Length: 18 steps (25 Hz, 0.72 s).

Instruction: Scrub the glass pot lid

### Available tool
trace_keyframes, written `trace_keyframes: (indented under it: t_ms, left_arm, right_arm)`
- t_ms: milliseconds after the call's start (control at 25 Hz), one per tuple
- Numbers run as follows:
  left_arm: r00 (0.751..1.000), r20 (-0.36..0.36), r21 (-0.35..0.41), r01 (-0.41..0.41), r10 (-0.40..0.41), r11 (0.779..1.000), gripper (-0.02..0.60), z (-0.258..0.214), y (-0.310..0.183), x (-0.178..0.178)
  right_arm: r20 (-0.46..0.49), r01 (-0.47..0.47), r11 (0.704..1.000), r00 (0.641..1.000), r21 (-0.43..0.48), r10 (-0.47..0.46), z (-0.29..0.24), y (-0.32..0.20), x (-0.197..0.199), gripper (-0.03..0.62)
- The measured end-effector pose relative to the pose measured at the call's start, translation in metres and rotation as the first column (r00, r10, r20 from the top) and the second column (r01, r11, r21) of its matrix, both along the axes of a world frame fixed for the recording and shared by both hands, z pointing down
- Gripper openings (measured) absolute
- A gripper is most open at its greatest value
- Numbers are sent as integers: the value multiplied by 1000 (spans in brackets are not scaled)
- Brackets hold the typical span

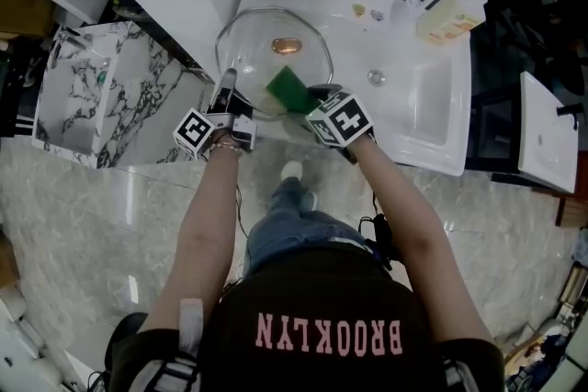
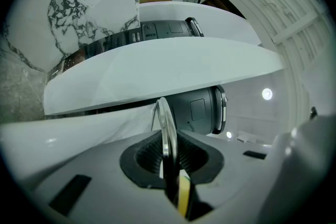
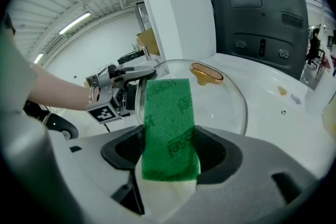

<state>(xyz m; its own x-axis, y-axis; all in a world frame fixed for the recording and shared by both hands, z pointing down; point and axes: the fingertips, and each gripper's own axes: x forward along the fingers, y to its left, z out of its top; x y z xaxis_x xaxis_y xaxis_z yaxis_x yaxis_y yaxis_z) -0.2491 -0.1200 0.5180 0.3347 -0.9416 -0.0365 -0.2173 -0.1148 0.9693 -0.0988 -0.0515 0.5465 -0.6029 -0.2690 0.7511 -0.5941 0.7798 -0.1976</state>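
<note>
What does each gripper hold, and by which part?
The left gripper holds the lid by its rim; the right gripper holds the sponge by its near end.

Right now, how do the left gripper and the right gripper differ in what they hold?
The left gripper is shut on the thin rim of the glass lid, seen edge-on between its jaws; the right gripper is shut on a thick green sponge. The left gripper holds the lid at its left edge; the right gripper holds the sponge at the lid's near edge. Both are shut on something.
</note>
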Motion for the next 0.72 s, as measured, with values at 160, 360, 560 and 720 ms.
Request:
trace_keyframes:
  t_ms: [160, 360, 560, 720]
  left_arm:
    - [1000, 0, -1, -4, 4, 1000, 44, 0, -1, 1]
    - [1000, -8, 11, -7, 8, 1000, 44, -2, -1, 3]
    - [1000, -8, 10, -11, 11, 1000, 44, -4, -1, 4]
    - [1000, -12, 2, -18, 18, 1000, 44, -3, -1, 5]
  right_arm:
    - [9, 21, 999, 1000, -32, -20, 4, -7, 13, 279]
    - [49, -48, 994, 997, -103, 54, 15, -25, 38, 279]
    - [82, -183, 961, 976, -205, 203, 33, -45, 71, 279]
    - [93, -250, 935, 955, -251, 280, 45, -52, 83, 279]
